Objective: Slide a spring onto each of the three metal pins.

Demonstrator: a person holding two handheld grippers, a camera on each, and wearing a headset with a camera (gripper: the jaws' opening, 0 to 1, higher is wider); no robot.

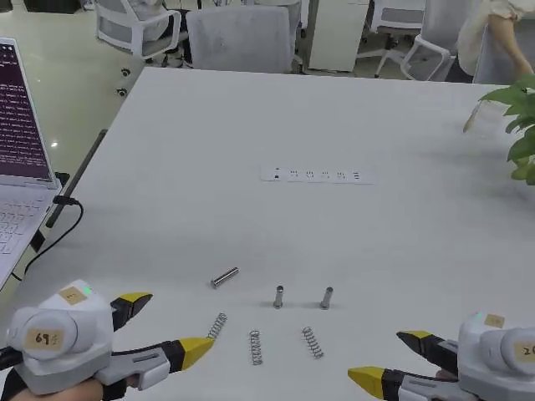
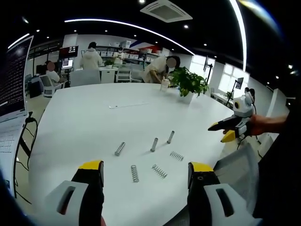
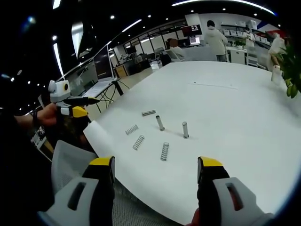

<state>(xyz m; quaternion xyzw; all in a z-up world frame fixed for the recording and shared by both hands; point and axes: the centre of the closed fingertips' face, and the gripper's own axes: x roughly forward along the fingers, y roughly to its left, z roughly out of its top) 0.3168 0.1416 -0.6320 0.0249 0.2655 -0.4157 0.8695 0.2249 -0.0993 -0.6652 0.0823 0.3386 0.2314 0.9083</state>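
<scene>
My left gripper (image 1: 165,326) sits at the lower left of the head view, jaws spread wide and holding nothing; in its own view the two yellow tips stand apart with bare table between them. My right gripper (image 1: 391,359) is at the lower right of the head view, jaws also spread and holding nothing, well apart from the left one. Between the two grippers, low in the frame, three springs lie flat in a row on the white table (image 1: 401,242): left spring (image 1: 217,325) just beside the left gripper's lower tip, middle spring (image 1: 256,347), and right spring (image 1: 313,342). None touches another, and none touches a pin. Just above them is the row of pins. The lying pin (image 1: 224,277) is on its side at the left, angled up to the right. The middle pin (image 1: 278,296) and right pin (image 1: 326,297) stand on end, near each other. Each spring lies below a pin, apart from it. Further up at frame centre a white power strip (image 1: 311,175) lies flat. An open laptop (image 1: 17,159) is at the left edge with a black cable (image 1: 58,225) running off it. Plant (image 1: 518,125) leaves show at the right edge.
</scene>
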